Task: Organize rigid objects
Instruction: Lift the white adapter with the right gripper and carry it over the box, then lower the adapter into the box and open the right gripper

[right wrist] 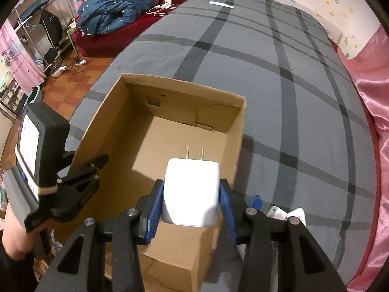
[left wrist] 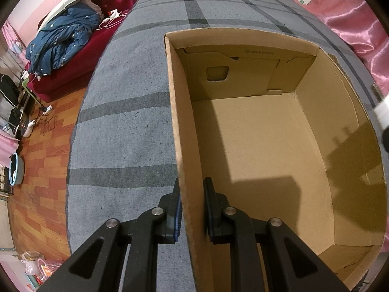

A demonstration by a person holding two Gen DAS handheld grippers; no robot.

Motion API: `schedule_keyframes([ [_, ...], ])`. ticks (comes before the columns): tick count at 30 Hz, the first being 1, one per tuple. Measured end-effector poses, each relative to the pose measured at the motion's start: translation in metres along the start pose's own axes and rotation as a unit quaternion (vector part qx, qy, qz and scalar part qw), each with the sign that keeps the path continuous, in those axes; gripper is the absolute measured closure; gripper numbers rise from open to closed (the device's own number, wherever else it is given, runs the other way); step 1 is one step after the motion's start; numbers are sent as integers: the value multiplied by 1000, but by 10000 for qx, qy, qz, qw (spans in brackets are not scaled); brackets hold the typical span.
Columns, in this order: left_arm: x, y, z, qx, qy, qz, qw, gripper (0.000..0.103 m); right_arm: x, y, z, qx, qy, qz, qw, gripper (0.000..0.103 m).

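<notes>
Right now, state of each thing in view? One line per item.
left gripper: shut on the cardboard box's left wall, one finger outside, one inside.
right gripper: shut on the white charger, held above the box.
white charger: gripped by its sides, prongs pointing away from the camera.
cardboard box: top open, upright on the grey plaid cover, nothing inside.

below the right hand-held gripper (right wrist: 190,196) the cardboard box (right wrist: 155,136) is open-topped, its floor bare. the left hand-held gripper (left wrist: 190,209) straddles the box's left wall. beyond both, the grey plaid bed (right wrist: 279,77) lies clear.
</notes>
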State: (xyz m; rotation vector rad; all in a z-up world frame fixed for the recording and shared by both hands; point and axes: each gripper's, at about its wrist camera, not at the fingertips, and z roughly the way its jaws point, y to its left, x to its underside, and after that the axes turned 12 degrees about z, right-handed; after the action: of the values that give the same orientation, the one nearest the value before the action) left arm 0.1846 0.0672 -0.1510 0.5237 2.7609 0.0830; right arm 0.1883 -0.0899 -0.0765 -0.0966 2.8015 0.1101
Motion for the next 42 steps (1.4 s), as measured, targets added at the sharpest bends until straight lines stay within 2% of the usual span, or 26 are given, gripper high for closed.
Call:
schedule_keyframes([
  [14,-1,1,0,14,-7,14,10000,85,-16,29,56,74,310,35,9995,56],
  [29,0,2,1,66,-38,-17,10000,85,-13,47,126,196,872,23,9960,55],
  [42,0,2,2,86,-61,-49,9999,85,-9,50,140,70,1031,152,9945,55],
])
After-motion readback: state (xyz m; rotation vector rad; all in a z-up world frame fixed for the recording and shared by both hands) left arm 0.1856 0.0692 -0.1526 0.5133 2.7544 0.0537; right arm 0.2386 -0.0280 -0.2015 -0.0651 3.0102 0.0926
